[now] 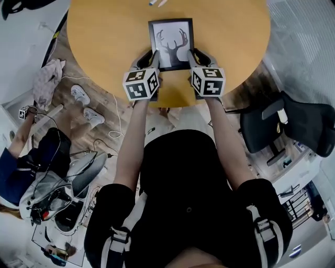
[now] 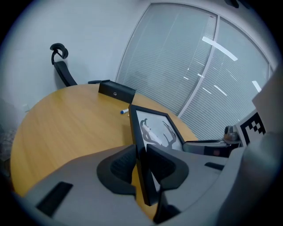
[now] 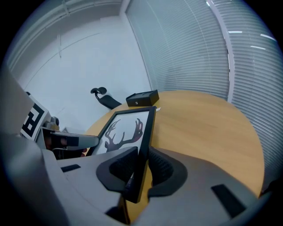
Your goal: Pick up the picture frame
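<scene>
The picture frame is black, with a deer-antler print on white, and it is over the round wooden table. My left gripper is shut on its left edge near the bottom corner. My right gripper is shut on the right edge, opposite. In the left gripper view the frame stands edge-on between the pads of the left gripper. In the right gripper view the frame is pinched the same way by the right gripper. Its near end is up off the tabletop.
A pen and a black box lie at the table's far side. A black office chair stands to the right. Shoes, cables and bags are on the floor at the left, beside another person.
</scene>
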Demonstrator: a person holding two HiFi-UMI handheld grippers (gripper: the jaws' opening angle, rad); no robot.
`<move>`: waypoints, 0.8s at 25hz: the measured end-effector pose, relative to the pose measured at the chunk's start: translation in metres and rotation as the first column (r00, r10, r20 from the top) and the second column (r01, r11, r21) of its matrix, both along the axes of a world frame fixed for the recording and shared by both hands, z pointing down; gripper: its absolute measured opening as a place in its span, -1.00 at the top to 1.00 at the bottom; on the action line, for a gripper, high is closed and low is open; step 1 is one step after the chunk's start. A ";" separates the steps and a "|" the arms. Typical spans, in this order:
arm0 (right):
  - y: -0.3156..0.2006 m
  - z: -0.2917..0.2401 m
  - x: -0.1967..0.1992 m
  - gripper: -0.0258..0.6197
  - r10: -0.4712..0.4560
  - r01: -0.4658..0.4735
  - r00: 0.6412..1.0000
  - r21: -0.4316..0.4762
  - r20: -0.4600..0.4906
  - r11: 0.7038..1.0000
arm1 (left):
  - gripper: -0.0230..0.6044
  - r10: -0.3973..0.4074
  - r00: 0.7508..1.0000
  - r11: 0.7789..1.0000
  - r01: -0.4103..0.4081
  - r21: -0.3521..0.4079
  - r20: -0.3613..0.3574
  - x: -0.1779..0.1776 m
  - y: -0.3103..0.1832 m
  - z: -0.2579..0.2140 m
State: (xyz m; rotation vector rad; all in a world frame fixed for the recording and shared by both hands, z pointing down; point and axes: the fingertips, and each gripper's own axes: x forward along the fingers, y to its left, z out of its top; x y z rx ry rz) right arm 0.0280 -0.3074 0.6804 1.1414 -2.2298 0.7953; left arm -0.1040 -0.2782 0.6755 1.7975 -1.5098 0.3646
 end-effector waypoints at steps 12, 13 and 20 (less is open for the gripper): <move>0.032 -0.110 0.006 0.64 0.048 -0.056 0.998 0.187 0.050 0.981 | 0.65 0.046 0.998 0.982 -0.054 0.181 0.049 0.005 0.026 -0.112; 0.035 -0.121 0.005 0.64 0.052 -0.063 0.997 0.212 0.053 0.975 | 0.65 0.051 0.997 0.977 -0.061 0.204 0.053 0.003 0.028 -0.122; 0.056 -0.195 -0.028 0.64 0.066 -0.085 0.996 0.358 0.065 0.930 | 0.65 0.082 0.994 0.938 -0.100 0.331 0.066 -0.030 0.046 -0.192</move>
